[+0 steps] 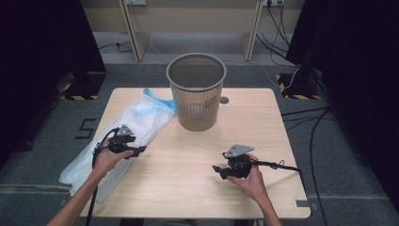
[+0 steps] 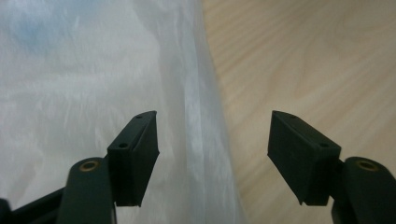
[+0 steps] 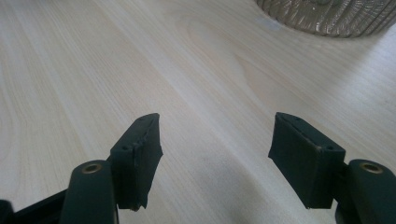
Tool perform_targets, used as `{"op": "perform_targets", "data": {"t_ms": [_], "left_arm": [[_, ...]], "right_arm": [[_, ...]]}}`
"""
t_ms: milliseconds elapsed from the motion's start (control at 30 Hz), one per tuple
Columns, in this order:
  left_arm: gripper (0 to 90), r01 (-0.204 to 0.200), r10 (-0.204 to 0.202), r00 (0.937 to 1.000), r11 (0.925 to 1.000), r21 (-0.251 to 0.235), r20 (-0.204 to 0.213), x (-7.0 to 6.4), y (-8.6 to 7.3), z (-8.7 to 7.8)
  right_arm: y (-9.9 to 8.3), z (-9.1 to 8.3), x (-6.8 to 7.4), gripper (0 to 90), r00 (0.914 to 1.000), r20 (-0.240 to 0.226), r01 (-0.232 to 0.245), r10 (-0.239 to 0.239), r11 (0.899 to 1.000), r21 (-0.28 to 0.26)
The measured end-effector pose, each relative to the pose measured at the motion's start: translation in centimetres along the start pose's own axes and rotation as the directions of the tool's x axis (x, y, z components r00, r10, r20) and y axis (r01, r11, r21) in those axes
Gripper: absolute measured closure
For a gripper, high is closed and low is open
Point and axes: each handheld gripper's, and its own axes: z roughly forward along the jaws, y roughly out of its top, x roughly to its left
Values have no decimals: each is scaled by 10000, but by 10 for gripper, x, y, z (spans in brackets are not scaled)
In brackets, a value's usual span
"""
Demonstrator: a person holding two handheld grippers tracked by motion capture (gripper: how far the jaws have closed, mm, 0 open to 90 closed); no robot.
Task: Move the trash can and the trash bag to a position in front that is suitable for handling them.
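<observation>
left tongs (image 1: 136, 150) gaped wide over the crumpled clear plastic bag (image 1: 123, 127) along the table's (image 1: 188, 188) left edge | right tongs (image 1: 217, 168) gaped, empty | grey mesh wastebasket (image 1: 196, 92), label unreadable, near far edge

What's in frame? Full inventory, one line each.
Bin: 1, grey mesh, upright at the far middle of the table.
Plastic bag: 1, clear white with a blue patch, lying flat along the table's left edge, partly overhanging.
Table: 1, light wood.
Cables: several, black, on the floor to the right.
Left gripper: 1, black, open over the bag's edge.
Right gripper: 1, black, open over bare wood, holding nothing.
Hands: 2, one on each gripper.
</observation>
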Motion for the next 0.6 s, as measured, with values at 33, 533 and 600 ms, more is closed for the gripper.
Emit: {"op": "perform_targets", "data": {"t_ms": [33,533,600], "left_arm": [[351,-14,14,10000,10000,88,36,1,-5,-2],[755,-134,113,9976,9995,299,689,-1,-6,18],[755,-141,122,9977,9995,286,663,-4,4,27]], "right_arm": [[-1,-1,-1,336,10000,13,-19,19,10000,-3],[-11,1,-4,336,9995,216,-229,225,9995,211],[-11,2,-4,336,9994,204,-269,265,9994,215]]}}
